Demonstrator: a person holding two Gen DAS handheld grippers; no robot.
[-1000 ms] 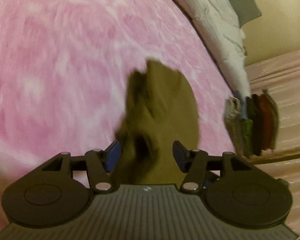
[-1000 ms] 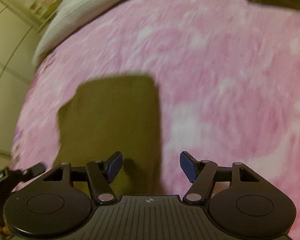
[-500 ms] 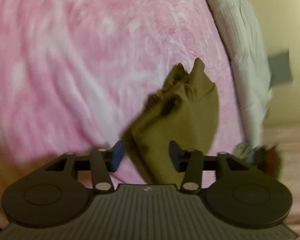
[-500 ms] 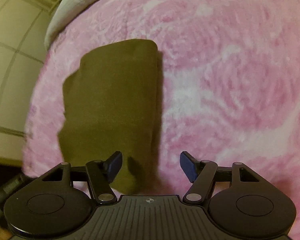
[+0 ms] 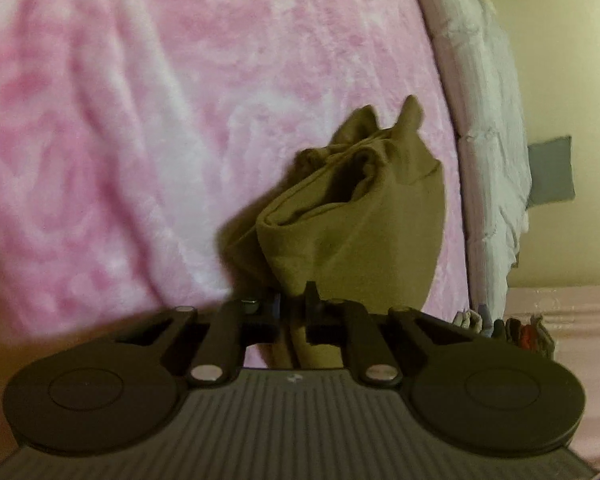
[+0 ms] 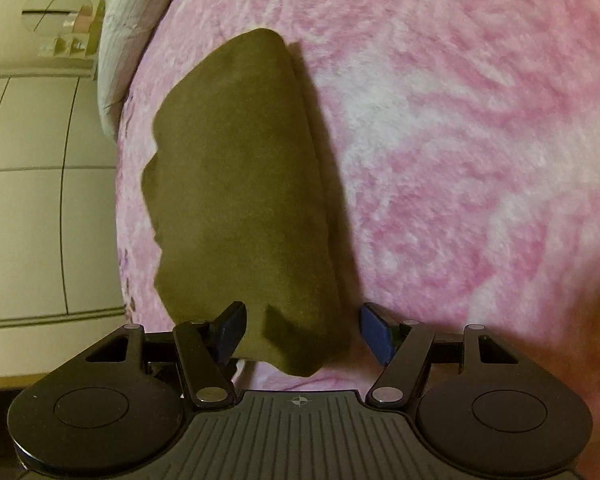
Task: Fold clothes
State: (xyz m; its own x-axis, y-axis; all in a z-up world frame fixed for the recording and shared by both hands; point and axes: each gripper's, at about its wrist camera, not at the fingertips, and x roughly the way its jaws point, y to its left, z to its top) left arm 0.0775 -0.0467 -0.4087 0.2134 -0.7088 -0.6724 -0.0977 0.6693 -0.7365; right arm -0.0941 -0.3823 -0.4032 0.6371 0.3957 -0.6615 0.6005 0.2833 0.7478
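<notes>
Left wrist view: the left gripper (image 5: 293, 307) jaws have just closed, pinching the near edge of the olive garment (image 5: 352, 216) lying on the pink bed (image 5: 140, 120) — ready to lift; the right gripper (image 6: 302, 330) gapes, empty, straddling the garment's near end.

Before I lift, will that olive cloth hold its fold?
Probably not: the olive cloth looks limp, bunching where the left gripper has just closed on it. Likely light. The fuzzy pink blanket may drag it; the right gripper is open.
</notes>
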